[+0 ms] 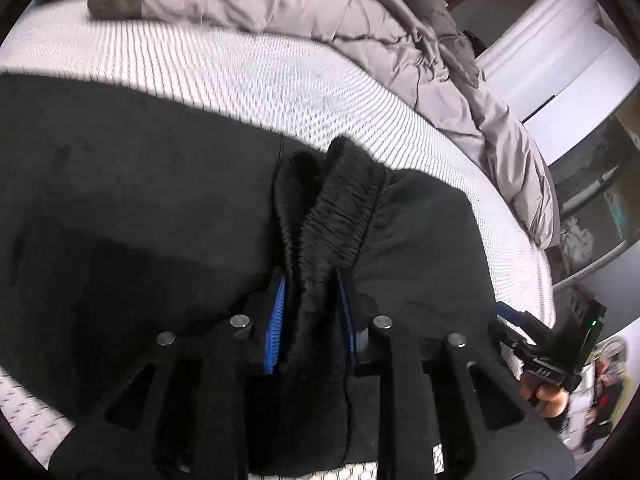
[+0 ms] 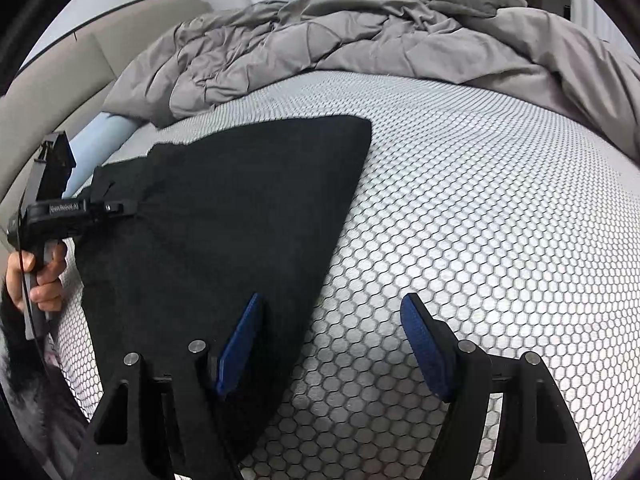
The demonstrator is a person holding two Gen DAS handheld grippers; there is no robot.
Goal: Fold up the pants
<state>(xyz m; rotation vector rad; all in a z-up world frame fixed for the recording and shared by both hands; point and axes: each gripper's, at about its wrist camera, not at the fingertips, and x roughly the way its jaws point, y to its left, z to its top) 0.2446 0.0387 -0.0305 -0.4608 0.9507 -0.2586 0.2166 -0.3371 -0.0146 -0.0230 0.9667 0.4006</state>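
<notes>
Black pants (image 1: 132, 200) lie spread on the white hex-patterned mattress (image 1: 248, 76). My left gripper (image 1: 312, 296) is shut on a bunched, ribbed fold of the pants, the waistband (image 1: 340, 216), which sticks up between its blue pads. In the right wrist view the pants (image 2: 224, 216) lie flat as a dark wedge at the left. My right gripper (image 2: 332, 320) is open and empty, low over the mattress (image 2: 480, 220); its left finger is above the pants' right edge. The left gripper shows there at the far left (image 2: 120, 206), pinching the cloth.
A rumpled grey comforter (image 2: 360, 36) is heaped along the far side of the bed. A light blue pillow (image 2: 108, 140) and beige headboard lie at the left. The right gripper's body (image 1: 560, 352) shows by the bed's edge, with shelves beyond.
</notes>
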